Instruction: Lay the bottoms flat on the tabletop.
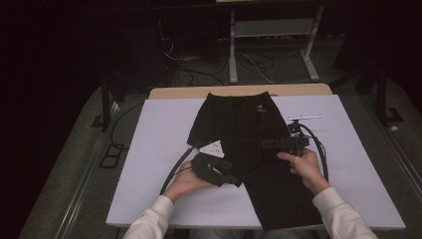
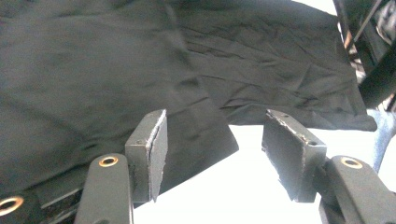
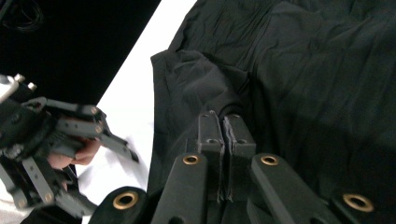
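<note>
Black T-shirt (image 1: 249, 144) laid flat on white table (image 1: 159, 149). Fabric judged soft, light, limp; best pinched at hem/edges. Right gripper (image 3: 223, 122) clamped on a fold; left gripper (image 2: 212, 140) jaws apart at sleeve corner.

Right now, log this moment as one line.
garment: black shorts flat on white table | left gripper: open at hem edge | right gripper: shut, pinching fabric

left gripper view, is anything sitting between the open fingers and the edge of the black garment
Nothing visible stands in the way. The left gripper is open, its fingers straddling a corner of the black garment, with bare white table cover between them.
</note>
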### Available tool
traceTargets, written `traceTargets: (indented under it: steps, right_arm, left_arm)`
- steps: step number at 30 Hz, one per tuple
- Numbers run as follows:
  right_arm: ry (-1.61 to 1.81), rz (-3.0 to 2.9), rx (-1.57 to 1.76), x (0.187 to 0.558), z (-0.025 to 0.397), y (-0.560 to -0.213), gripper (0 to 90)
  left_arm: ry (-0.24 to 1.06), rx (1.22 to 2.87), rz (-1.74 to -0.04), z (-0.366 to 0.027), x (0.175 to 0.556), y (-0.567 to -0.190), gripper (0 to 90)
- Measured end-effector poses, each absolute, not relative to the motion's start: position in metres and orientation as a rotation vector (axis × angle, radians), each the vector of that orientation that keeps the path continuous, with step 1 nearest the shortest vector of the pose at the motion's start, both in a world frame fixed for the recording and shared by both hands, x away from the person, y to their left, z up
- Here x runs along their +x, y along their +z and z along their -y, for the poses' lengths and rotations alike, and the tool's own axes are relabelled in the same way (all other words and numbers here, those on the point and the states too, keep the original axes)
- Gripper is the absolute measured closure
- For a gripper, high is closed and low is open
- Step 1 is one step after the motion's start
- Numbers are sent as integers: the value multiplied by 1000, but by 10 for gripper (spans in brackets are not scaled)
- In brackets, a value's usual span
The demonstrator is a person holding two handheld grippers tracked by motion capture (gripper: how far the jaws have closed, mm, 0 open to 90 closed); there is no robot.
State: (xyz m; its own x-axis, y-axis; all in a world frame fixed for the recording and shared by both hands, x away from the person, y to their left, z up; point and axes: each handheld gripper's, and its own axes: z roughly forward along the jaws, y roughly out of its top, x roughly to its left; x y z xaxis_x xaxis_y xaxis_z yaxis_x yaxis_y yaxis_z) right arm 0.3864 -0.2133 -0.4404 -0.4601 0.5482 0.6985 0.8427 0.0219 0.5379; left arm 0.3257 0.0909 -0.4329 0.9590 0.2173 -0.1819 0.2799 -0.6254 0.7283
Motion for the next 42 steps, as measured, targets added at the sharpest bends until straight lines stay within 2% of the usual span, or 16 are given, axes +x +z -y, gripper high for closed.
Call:
traceTargets:
  steps: [4, 13, 18, 25, 28, 35, 42]
  right_arm:
    - [-1401, 2013, -1425, 386, 212, -442, 861]
    - [-1401, 2018, -1417, 385, 211, -441, 860]
    - [-1404, 2015, -1411, 384, 211, -440, 861]
    - [-1401, 2015, -1401, 382, 212, -439, 861]
    - [-1401, 2014, -1400, 382, 213, -439, 860]
    - [-1390, 2018, -1391, 380, 215, -439, 861]
    - [-1368, 2030, -1344, 371, 206, -435, 860]
  left_arm:
    - [-101, 2293, -322, -81, 320, -439, 404]
    - [4, 2373, -298, -70, 314, -450, 432]
    - [108, 2390, -258, -67, 310, -451, 589]
    - [131, 2390, -273, -67, 313, -450, 801]
    - [127, 2392, -285, -69, 314, -450, 861]
    - [128, 2435, -288, -75, 315, -445, 873]
    - [121, 2441, -306, -99, 313, -437, 877]
